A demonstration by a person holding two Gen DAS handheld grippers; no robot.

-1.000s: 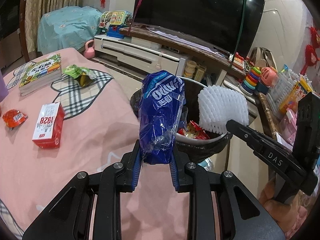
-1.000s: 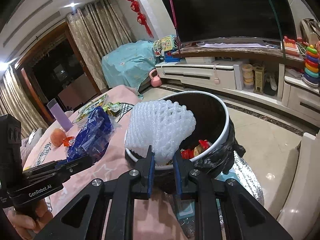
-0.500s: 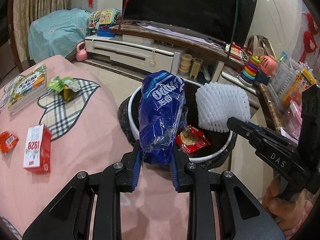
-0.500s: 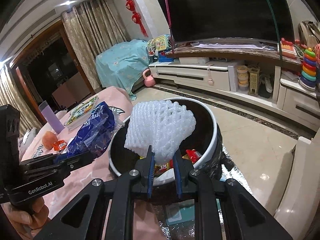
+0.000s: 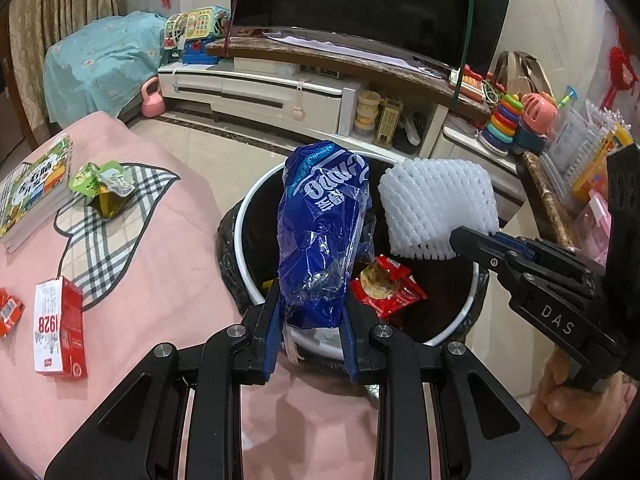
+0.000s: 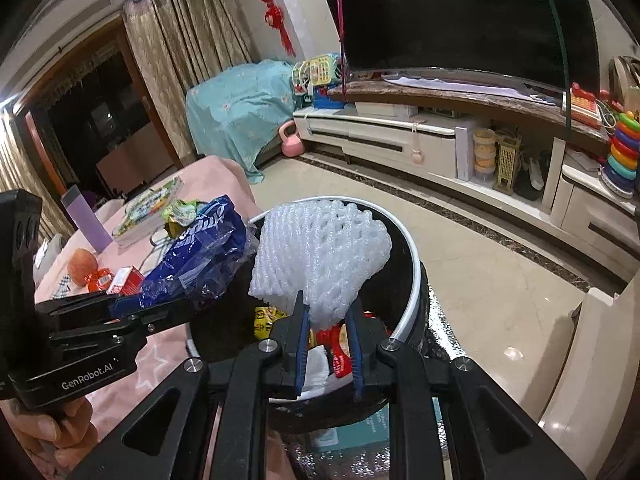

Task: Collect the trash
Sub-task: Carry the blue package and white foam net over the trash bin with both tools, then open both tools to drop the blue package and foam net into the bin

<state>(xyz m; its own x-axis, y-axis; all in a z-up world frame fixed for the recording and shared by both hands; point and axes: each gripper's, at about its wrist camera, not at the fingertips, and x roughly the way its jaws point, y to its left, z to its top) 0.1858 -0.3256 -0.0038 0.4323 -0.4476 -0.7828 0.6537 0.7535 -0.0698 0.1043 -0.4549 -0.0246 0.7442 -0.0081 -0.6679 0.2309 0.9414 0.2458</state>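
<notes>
Living-room clutter is framing both views: a television cabinet behind, a pink-covered worktop alongside, and a black-lined trash bin with a white rim standing against its edge.

Left wrist view: the left tongs are clenching the lower end of a blue plastic wrapper, which is standing upright over the bin's mouth, apparently so that it can drop straight in once let go. The tongs are pointing steeply downward across the worktop's edge. Beside them the right tongs are reaching in from the right, gripping a white foam net over the same opening. A red snack packet is already lying inside. A red carton, a green wrapper and a stack of books are lying on the worktop, so more collecting probably lies ahead.

Right wrist view: the right tongs are pinching the foam net by its lower edge, tilted down over the bin. The left tongs, borne by a person's hand, are slanting in from the left with the blue wrapper at the rim.
</notes>
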